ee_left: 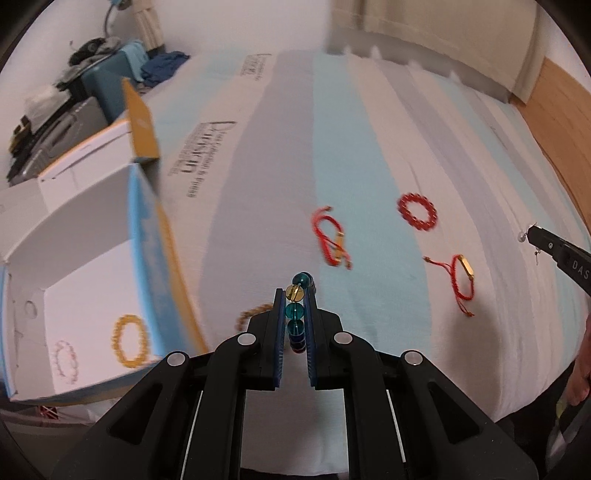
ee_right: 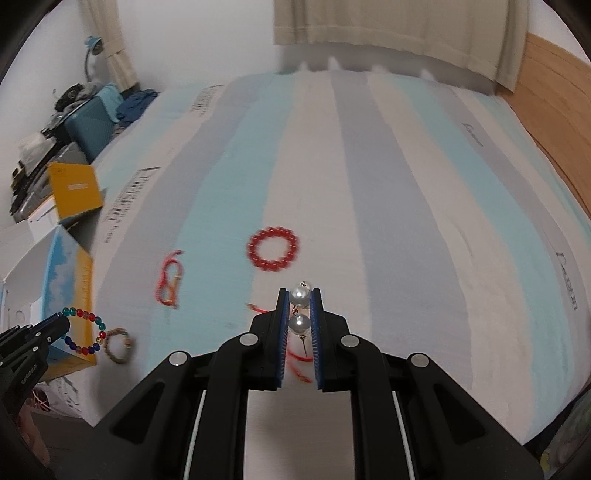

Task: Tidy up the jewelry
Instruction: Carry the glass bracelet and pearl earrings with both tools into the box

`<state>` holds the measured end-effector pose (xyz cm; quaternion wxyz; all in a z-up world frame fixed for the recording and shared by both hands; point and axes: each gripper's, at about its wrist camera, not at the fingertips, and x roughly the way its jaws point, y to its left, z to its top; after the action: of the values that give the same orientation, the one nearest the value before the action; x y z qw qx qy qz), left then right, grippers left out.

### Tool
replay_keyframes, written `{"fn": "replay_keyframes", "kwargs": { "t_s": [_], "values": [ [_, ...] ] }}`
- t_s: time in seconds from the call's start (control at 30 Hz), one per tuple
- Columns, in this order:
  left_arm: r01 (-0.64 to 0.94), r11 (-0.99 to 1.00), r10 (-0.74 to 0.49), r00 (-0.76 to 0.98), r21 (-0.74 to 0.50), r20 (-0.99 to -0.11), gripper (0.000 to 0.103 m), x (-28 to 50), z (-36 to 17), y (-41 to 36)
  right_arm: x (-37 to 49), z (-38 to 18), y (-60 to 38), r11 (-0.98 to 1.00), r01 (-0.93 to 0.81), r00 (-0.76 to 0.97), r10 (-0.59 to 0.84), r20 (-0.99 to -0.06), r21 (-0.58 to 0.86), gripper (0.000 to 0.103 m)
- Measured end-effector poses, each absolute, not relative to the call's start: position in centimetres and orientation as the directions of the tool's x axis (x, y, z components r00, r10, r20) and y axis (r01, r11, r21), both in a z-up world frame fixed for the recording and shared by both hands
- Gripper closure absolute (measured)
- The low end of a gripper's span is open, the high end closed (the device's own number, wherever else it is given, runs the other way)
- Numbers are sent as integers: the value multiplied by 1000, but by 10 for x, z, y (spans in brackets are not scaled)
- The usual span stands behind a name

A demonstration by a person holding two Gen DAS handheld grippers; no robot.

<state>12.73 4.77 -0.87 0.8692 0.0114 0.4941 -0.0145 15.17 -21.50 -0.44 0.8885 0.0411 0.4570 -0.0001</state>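
Note:
My left gripper (ee_left: 295,295) is shut on a multicoloured bead bracelet (ee_left: 295,312), held in the air above the striped bed. In the right wrist view that bracelet (ee_right: 84,332) hangs as a ring from the left gripper (ee_right: 55,324) beside the open box (ee_right: 66,273). My right gripper (ee_right: 299,295) is shut on pearl earrings (ee_right: 299,296). A red bead bracelet (ee_right: 273,249), two red cord bracelets (ee_left: 332,240) (ee_left: 461,280) and a brown bead bracelet (ee_right: 119,345) lie on the bedcover. The box (ee_left: 85,295) holds a yellow bead bracelet (ee_left: 130,339) and a pale pink one (ee_left: 64,362).
The box's orange flap (ee_left: 142,122) stands up at the left. A teal suitcase (ee_right: 90,122) and piled clutter sit beyond the bed's far left corner. Beige curtains (ee_right: 388,33) hang at the back. A wooden panel (ee_right: 550,107) runs along the right.

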Motion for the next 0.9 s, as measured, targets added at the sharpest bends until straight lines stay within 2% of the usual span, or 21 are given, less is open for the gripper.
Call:
{"fn": "replay_keyframes", "kwargs": {
  "t_s": [0.5,0.9],
  "values": [
    [-143,989,106,567,30,-817,94,98,51,184,155,39,-63,981,-169,604,178,-777,93,93],
    [-296,955,192,535,30,-823,94,61,54,298,140,51,81,929,-356,569,298,-767,97,93]
  ]
}}
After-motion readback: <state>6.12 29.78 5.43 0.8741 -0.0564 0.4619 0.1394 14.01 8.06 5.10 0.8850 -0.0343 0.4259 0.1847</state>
